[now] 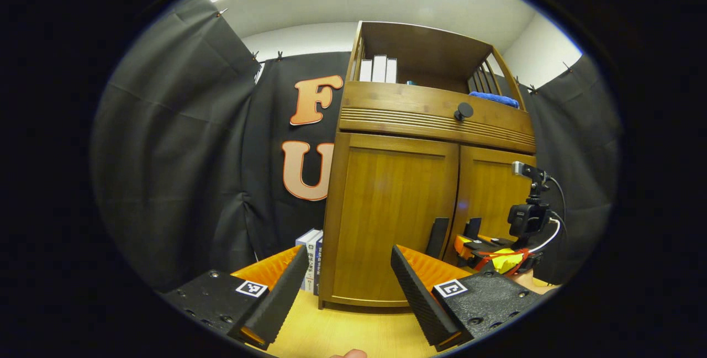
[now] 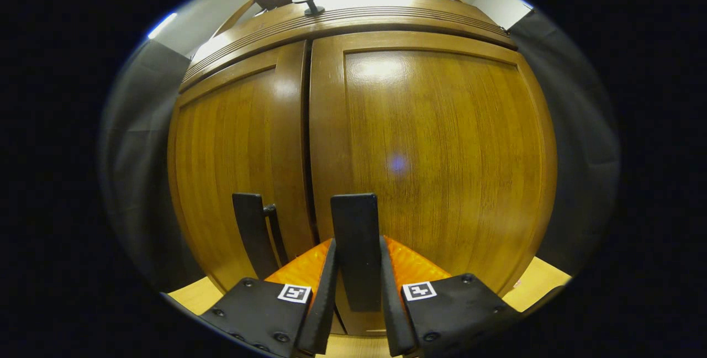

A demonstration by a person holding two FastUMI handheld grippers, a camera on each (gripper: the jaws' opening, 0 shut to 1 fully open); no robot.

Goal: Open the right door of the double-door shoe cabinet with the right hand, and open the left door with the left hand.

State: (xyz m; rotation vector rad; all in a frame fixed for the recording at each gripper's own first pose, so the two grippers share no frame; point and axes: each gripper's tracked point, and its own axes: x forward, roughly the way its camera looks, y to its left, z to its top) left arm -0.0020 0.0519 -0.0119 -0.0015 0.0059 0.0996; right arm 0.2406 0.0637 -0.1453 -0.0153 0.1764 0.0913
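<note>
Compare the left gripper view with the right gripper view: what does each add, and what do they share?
The left gripper view adds the cabinet's top shelf with white books and a blue cloth, books on the floor, the open left gripper, and the right gripper farther off. The right gripper view adds a close look at the right door handle clamped between that gripper's fingers. Both show the closed left door and right door, the left door handle and the drawer knob.
</note>
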